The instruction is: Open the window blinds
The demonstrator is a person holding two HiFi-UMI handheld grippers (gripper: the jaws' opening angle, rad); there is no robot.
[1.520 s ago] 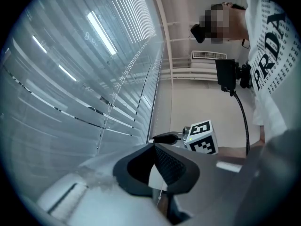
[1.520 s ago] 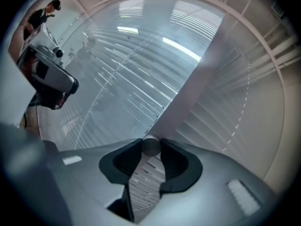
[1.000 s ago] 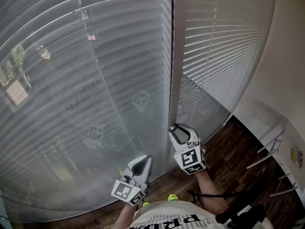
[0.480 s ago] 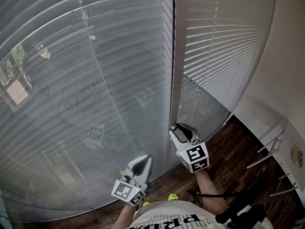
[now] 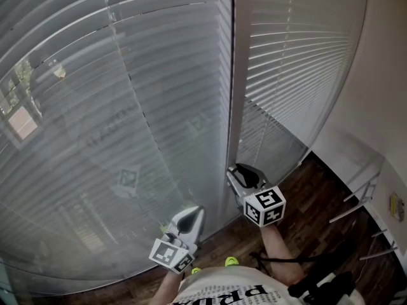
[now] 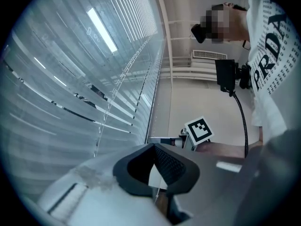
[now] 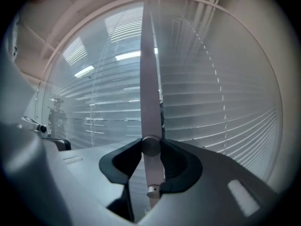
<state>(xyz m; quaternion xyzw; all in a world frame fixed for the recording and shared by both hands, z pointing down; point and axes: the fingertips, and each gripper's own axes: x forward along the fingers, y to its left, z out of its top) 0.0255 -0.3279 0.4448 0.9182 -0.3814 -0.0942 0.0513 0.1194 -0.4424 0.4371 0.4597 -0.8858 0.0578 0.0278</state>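
Two sets of white slatted blinds hang side by side, the left blind and the right blind. Between them a grey tilt wand hangs straight down. My right gripper is shut on this wand near its lower end, and the wand's tip shows just below the jaws. Lower left, my left gripper points at the left blind with its jaw tips together. A thin cord runs down the slats just ahead of it.
Dark wood floor lies below the blinds. A white wall closes the right side, with a metal rack against it. A black cable trails by my right arm.
The right gripper has rolled about the wand, and its marker cube has swung to the right. The left gripper has stayed where it was.
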